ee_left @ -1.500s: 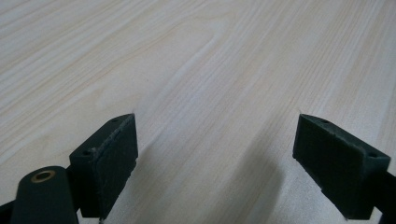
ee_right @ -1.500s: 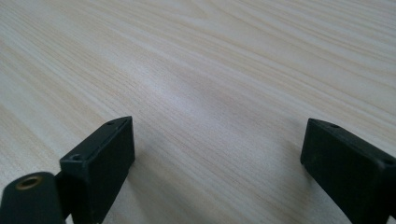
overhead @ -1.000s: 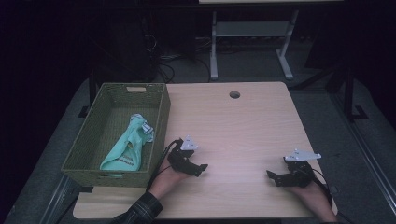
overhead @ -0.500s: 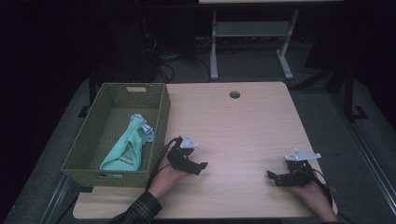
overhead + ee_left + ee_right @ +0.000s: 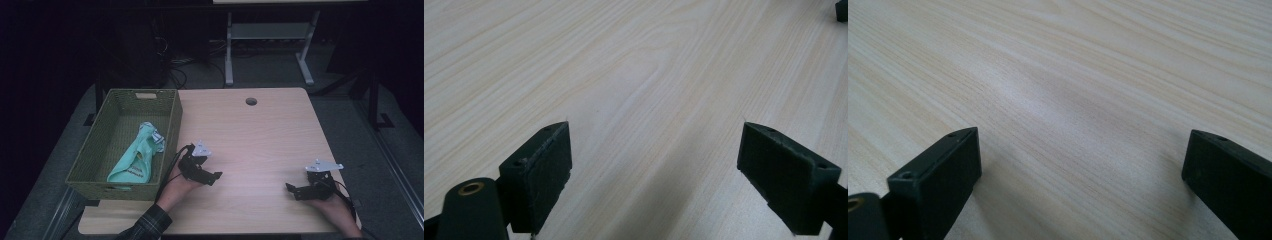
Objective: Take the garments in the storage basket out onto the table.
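black grippers, grey plates, one plaid cuff

both grippers are matte black. the left gripper (image 5: 216, 176) carries a grey three-cornered plate on top, and so does the right gripper (image 5: 292, 190). black cables trail from each. flat rectangular fingers (image 5: 544, 165) have small screw holes. a dark plaid sleeve (image 5: 147, 226) shows behind the left gripper.

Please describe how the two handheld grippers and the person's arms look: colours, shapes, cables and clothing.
The left gripper and the right gripper are black, each with two flat, block-shaped jaws and a grey three-cornered plate on top. In the left gripper view, a brass-coloured ring sits beside one jaw. A black cable trails from each. The left forearm wears a dark plaid sleeve.
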`<state>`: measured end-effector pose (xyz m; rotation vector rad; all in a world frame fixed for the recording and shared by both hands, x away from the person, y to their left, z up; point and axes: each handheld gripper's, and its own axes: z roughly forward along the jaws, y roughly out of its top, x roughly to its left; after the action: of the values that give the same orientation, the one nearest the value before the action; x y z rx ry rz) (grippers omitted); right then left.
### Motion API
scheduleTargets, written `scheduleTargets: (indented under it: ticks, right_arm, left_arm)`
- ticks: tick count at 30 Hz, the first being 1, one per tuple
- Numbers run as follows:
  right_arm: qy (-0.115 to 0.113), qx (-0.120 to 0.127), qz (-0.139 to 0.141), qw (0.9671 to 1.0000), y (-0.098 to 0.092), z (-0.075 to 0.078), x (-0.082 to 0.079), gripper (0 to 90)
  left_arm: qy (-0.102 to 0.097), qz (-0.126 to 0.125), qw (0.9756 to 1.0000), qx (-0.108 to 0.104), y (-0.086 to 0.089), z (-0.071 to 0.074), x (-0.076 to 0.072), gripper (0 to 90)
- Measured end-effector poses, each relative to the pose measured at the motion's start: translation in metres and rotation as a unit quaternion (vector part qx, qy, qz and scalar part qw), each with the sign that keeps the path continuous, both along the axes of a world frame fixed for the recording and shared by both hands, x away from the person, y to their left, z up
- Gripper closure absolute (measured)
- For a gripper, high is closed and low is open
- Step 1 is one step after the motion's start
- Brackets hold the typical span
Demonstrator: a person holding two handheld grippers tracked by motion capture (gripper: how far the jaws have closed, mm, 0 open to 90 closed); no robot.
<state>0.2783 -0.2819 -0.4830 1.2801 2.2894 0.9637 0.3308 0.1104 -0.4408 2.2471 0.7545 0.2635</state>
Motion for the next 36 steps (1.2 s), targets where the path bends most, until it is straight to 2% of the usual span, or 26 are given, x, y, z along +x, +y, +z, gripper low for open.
scheduleTargets:
  ticks: [15, 21, 36]
  right_arm:
    - [0.001, 0.0, 0.001, 1.0, 0.0, 0.0, 0.0, 2.2]
    - [0.001, 0.0, 0.001, 1.0, 0.0, 0.0, 0.0, 2.2]
    - [0.001, 0.0, 0.001, 1.0, 0.0, 0.0, 0.0, 2.2]
  left_arm:
    - [0.002, -0.001, 1.0, -0.008, 0.001, 0.013, 0.002, 13.6]
    - [0.005, -0.003, 1.0, -0.003, 0.001, 0.016, 0.002, 13.6]
    - [0.008, -0.003, 0.9999, -0.006, 0.001, 0.026, 0.004, 13.6]
